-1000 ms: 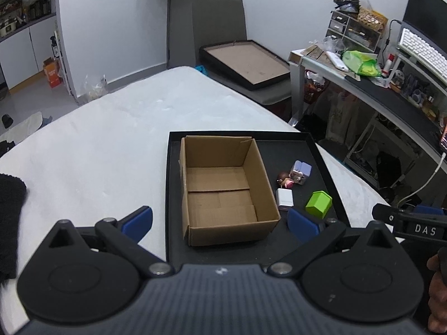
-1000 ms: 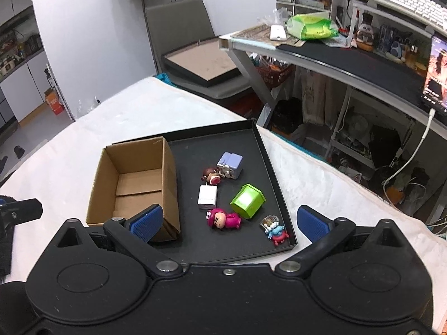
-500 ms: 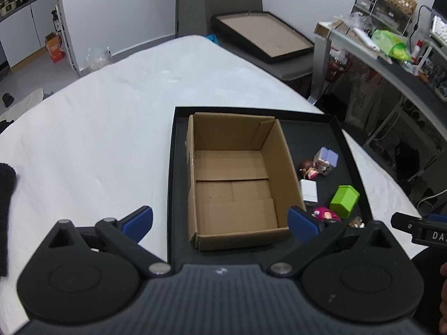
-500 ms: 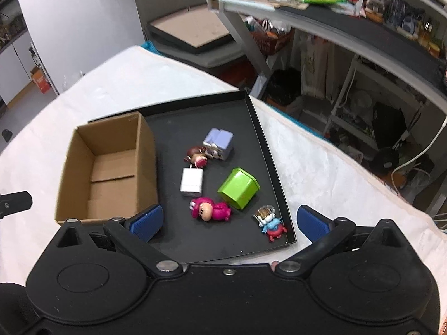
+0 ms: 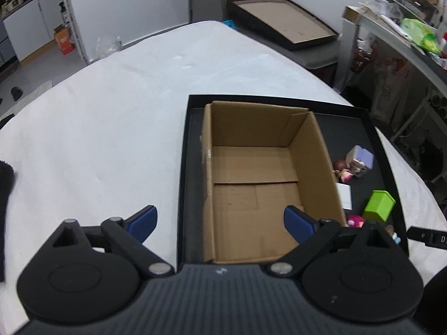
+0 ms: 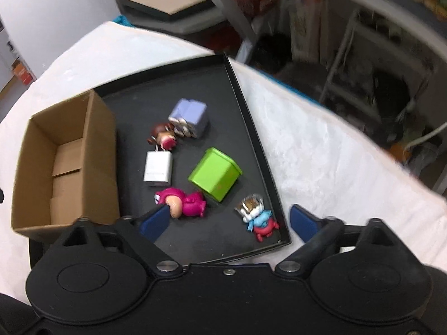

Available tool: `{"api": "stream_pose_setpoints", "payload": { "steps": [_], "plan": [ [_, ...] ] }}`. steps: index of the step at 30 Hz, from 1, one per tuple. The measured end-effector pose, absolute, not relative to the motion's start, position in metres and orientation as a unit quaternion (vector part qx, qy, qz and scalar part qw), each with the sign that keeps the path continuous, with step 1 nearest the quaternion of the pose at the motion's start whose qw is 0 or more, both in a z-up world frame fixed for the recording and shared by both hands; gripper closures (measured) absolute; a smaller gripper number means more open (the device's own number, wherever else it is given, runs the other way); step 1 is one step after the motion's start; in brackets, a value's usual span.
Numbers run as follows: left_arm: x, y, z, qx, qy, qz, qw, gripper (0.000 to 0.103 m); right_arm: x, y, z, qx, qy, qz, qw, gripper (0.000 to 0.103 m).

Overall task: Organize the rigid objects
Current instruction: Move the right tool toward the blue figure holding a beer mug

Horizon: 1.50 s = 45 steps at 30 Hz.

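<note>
While the left wrist camera looks down its own fingers, the left gripper hangs with its blue pads spread wide and nothing between them, right above the near end of the open cardboard box. That box sits in the left part of the black tray, which lies on the white-covered table. Off past the right-hand pad, beside the box wall, there's a lilac cube, a white charger and a green block, all on the tray floor. Over to the right wrist camera now, and it's a blurry one: the right gripper is just as wide, holding nothing, poised over the tray's near right corner. A pink figure lies just at the left pad's tip, and whether they touch I can't tell. A small blue-and-red figure lies between the pads, nearer the right one. Straight ahead of the fingers, the green block lies tilted on its side, with the white charger to its left. Beyond are a brown-haired figure and the lilac cube, touching. The box stands to the left.
</note>
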<state>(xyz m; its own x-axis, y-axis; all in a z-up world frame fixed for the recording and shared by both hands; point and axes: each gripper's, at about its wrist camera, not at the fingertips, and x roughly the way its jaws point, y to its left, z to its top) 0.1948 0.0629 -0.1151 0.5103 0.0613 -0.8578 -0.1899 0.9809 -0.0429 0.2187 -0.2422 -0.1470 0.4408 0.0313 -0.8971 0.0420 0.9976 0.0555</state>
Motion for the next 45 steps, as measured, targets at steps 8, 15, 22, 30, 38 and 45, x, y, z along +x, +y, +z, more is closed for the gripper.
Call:
{"api": "stream_pose_setpoints", "payload": {
  "steps": [8, 15, 22, 30, 38, 45],
  "plan": [
    [0.208, 0.072, -0.138, -0.099, 0.507, 0.071, 0.853, 0.01, 0.245, -0.263, -0.182, 0.099, 0.584, -0.015, 0.806, 0.067],
    [0.216, 0.07, -0.155, -0.096, 0.521, 0.069, 0.846, 0.01, 0.26, -0.284, -0.205, 0.149, 0.607, -0.047, 0.78, 0.068],
    [0.216, 0.063, -0.167, -0.092, 0.528, 0.066, 0.842, 0.016, 0.27, -0.286, -0.223, 0.18, 0.616, -0.052, 0.765, 0.068],
    [0.219, 0.064, -0.17, -0.103, 0.529, 0.067, 0.84, 0.02, 0.27, -0.293, -0.22, 0.183, 0.619, -0.067, 0.761, 0.054],
    [0.216, 0.062, -0.169, -0.106, 0.525, 0.063, 0.842, 0.02, 0.27, -0.301, -0.231, 0.21, 0.633, -0.08, 0.741, 0.044],
    [0.214, 0.067, -0.167, -0.113, 0.524, 0.057, 0.842, 0.02, 0.283, -0.286, -0.248, 0.173, 0.643, -0.098, 0.74, 0.044]
  ]
}}
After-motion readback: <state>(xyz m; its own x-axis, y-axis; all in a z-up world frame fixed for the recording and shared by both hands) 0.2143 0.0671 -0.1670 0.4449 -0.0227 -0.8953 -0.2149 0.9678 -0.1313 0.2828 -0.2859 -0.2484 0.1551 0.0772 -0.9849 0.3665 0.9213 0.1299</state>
